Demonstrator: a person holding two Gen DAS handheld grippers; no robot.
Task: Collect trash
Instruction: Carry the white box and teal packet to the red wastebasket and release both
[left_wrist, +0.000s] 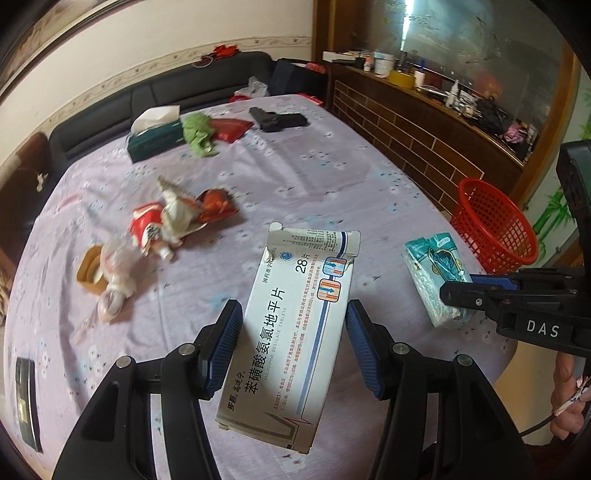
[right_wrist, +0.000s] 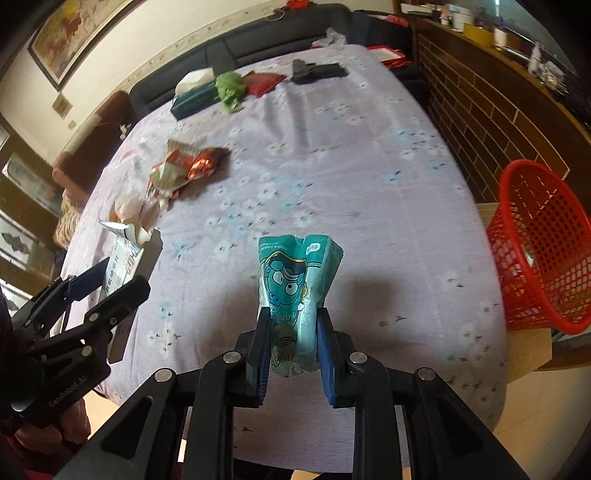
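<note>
I have the left gripper (left_wrist: 293, 343) clamped on the white cardboard tablet box (left_wrist: 291, 332) and the right gripper (right_wrist: 293, 347) pinching the teal plastic tissue pack (right_wrist: 297, 288), both lifted off the lilac floral tablecloth (right_wrist: 332, 166), presumably bound for the red mesh basket (right_wrist: 543, 251) at the table's right edge.

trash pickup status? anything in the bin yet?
Can't tell what's in the red basket. In hand: left tool grips the pill box, right tool pinches the teal tissue pack. Left: wrappers and a crumpled bag on the table.
</note>
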